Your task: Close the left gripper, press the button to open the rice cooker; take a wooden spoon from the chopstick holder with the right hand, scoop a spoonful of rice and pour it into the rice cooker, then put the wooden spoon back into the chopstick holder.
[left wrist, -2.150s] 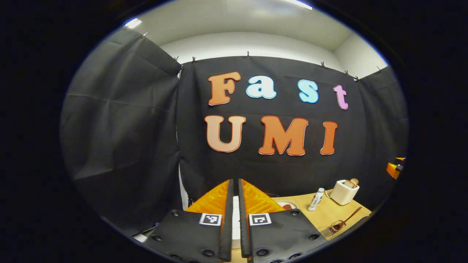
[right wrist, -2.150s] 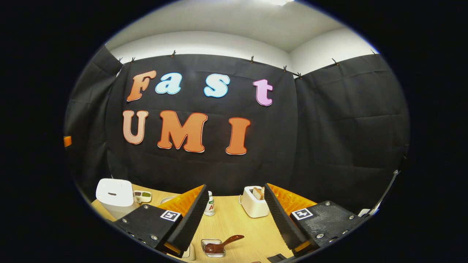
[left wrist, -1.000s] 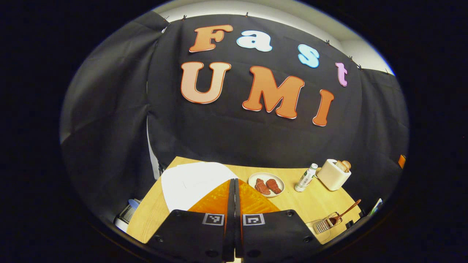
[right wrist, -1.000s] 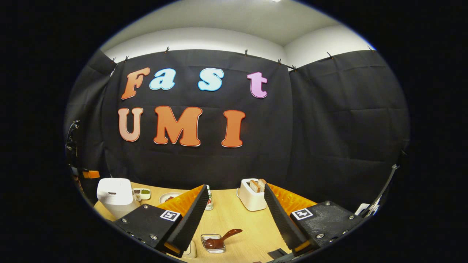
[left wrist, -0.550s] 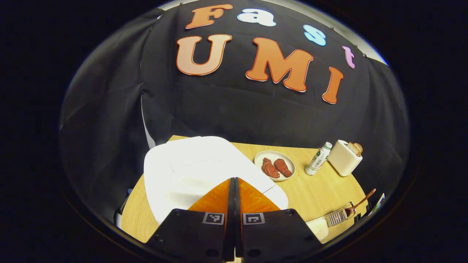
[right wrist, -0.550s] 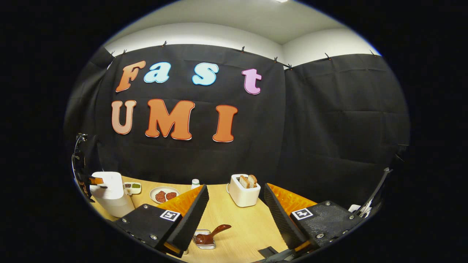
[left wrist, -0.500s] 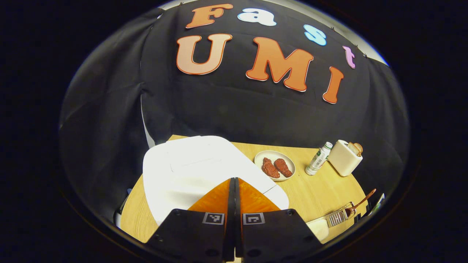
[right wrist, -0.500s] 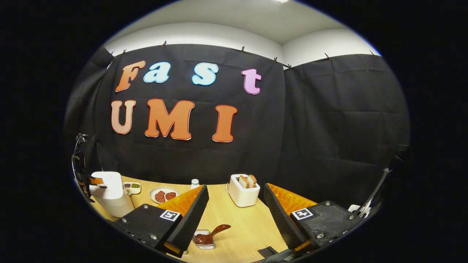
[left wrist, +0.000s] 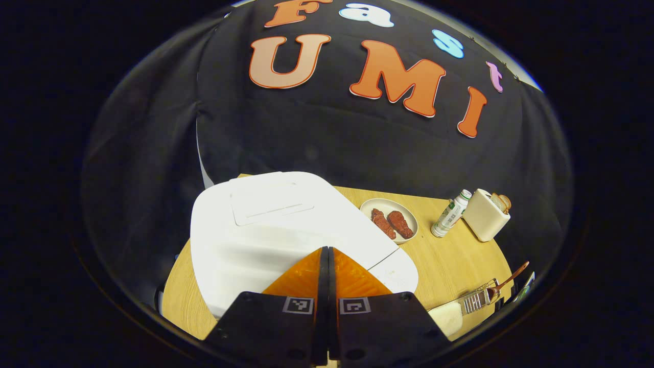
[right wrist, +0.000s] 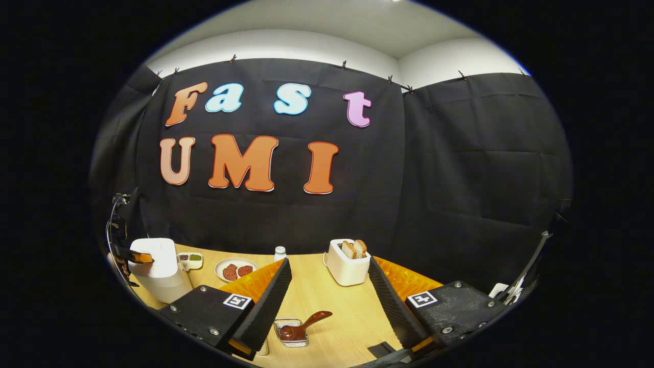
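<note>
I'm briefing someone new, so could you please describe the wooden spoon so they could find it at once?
On the wooden table, in front of the white toaster holding bread, sits a small wire holder. The wooden spoon lies in it, dark brown, its handle slanting up over the rim.

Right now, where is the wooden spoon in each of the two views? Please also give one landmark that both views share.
Left gripper view: the spoon is at the lower right edge, in the wire holder, handle slanting up to the right.
Right gripper view: the spoon is at bottom centre, between the hand-held gripper's open fingers.
Shared landmark: the toaster with bread.
</note>
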A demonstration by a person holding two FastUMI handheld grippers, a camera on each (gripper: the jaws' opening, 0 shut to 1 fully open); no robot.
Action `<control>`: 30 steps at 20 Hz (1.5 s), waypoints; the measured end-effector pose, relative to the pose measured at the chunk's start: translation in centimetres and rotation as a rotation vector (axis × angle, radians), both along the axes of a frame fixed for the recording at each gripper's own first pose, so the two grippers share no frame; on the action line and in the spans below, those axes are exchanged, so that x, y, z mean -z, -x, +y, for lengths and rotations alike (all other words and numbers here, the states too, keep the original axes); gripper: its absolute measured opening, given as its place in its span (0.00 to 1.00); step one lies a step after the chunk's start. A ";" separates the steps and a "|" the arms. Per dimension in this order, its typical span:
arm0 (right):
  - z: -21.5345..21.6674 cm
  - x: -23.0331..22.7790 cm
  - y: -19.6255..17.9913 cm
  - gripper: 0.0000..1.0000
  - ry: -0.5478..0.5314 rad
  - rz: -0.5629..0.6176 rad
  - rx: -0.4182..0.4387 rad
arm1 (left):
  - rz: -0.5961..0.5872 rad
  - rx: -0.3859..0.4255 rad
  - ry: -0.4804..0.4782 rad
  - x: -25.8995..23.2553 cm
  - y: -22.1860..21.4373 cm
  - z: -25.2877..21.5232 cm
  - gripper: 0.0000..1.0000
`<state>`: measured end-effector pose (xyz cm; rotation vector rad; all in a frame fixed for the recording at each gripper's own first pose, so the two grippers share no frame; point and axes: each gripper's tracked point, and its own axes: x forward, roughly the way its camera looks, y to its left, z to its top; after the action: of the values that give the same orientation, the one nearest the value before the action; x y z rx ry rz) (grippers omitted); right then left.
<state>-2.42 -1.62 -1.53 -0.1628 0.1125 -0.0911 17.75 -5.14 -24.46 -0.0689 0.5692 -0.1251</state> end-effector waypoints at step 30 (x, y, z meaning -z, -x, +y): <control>-0.2 1.4 -0.4 0.95 -0.045 -0.067 -0.057 | -0.512 -0.095 -0.061 -25.6 13.0 5.6 0.05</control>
<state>-2.07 -1.85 -2.91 -0.1183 0.0425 -0.0369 4.76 0.42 1.13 -0.0026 0.0575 -0.0296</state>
